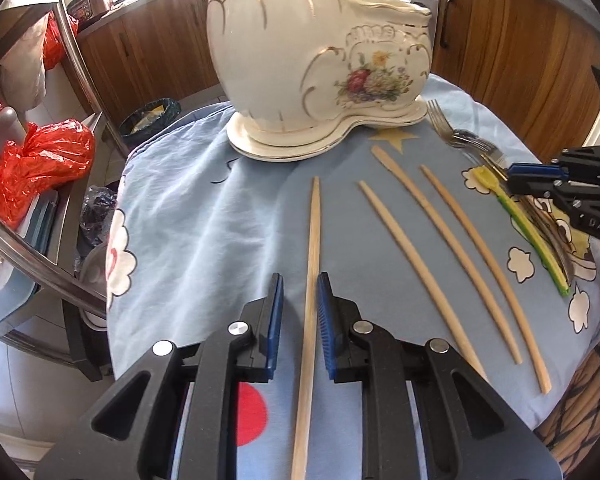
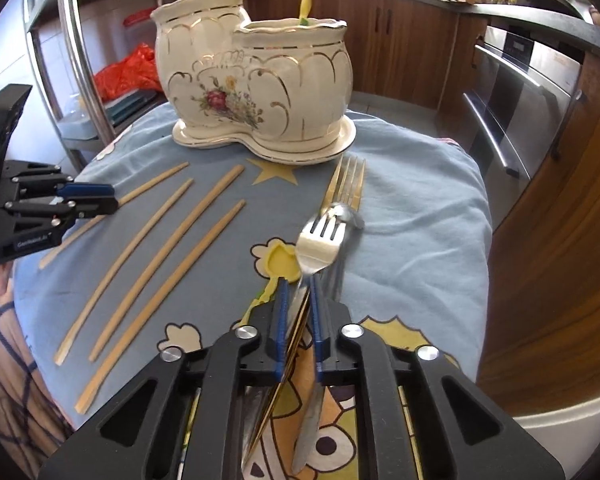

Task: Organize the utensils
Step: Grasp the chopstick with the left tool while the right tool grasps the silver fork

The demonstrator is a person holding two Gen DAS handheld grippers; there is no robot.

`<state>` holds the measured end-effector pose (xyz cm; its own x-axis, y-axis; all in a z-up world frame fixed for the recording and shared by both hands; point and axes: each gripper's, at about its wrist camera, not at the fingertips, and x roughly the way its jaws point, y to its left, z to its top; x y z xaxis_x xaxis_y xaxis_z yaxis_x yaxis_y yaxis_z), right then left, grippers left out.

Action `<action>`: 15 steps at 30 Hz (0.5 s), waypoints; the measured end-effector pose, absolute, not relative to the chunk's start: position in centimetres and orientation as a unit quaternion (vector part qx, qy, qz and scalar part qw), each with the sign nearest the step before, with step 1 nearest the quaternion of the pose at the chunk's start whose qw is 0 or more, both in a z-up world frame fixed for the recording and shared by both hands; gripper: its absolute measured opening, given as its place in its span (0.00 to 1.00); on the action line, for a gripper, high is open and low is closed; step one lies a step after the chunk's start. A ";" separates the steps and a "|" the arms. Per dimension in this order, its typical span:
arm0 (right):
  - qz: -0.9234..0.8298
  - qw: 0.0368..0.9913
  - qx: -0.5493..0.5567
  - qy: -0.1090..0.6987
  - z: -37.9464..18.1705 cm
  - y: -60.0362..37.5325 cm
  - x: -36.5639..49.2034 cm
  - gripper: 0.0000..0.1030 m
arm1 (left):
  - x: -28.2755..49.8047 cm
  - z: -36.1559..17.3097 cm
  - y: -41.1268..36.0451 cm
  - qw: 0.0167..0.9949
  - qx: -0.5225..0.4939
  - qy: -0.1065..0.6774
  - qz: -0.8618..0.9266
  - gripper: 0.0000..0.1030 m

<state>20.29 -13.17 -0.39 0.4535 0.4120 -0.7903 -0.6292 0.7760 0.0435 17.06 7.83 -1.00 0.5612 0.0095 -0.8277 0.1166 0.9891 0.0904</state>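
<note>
Here the right tongs (image 2: 298,300) are clamped on the handle of a silver fork (image 2: 318,242), its head raised off the counter (image 2: 420,200), presumably to carry it to the white ceramic holder (image 2: 260,92) at the far side. The left tongs (image 1: 300,304) stand slightly apart astride the leftmost wooden chopstick (image 1: 311,280), which lies flat on the blue cloth; the pads look just clear of it. Three more chopsticks (image 1: 416,256) lie to its right, and a gold fork (image 2: 350,184) and yellow spoon (image 2: 280,262) wait near the lifted fork

Blue cartoon cloth (image 1: 204,208), chopsticks (image 1: 416,268), forks (image 2: 346,184), ceramic holder (image 1: 300,60)
</note>
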 end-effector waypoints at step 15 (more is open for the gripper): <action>0.319 0.800 -0.150 0.485 0.0 -13.7 22.1 0.07 | 19.4 -1.1 8.1 0.834 0.109 0.536 -0.071 0.18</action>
